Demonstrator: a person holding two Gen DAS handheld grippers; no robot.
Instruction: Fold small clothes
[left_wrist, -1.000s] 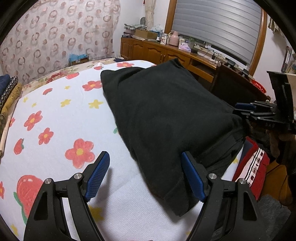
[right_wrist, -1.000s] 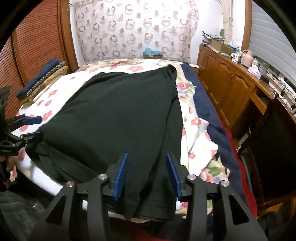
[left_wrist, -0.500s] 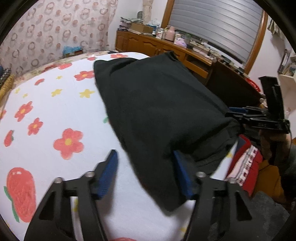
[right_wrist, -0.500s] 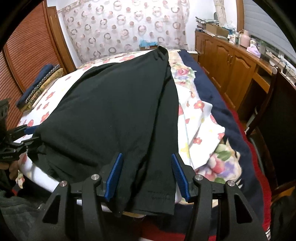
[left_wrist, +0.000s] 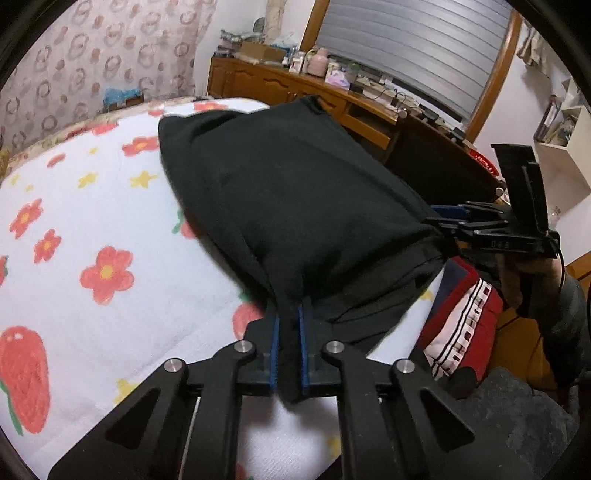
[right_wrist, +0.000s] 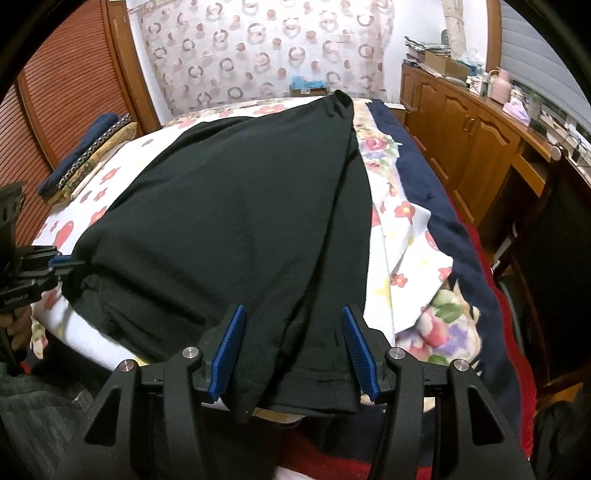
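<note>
A black garment (left_wrist: 295, 206) lies spread on a bed with a white flowered sheet (left_wrist: 92, 229). My left gripper (left_wrist: 287, 354) is shut on the garment's near corner. In the right wrist view the garment (right_wrist: 240, 221) fills the middle and my right gripper (right_wrist: 293, 350) is open, its blue pads either side of the near hem. The right gripper also shows in the left wrist view (left_wrist: 443, 221) at the garment's right corner. The left gripper shows at the left edge of the right wrist view (right_wrist: 62, 264), pinching the other corner.
A wooden sideboard (right_wrist: 472, 122) with clutter runs along the right. A dark chair (right_wrist: 554, 258) stands beside the bed. Folded clothes (right_wrist: 85, 155) lie at the bed's far left. A navy blanket (right_wrist: 424, 192) and a red striped one (left_wrist: 465, 314) hang off the bed edge.
My left gripper has moved onto the garment's corner and closed on it, lifting the edge a little. My right gripper has opened wider around the hem.
</note>
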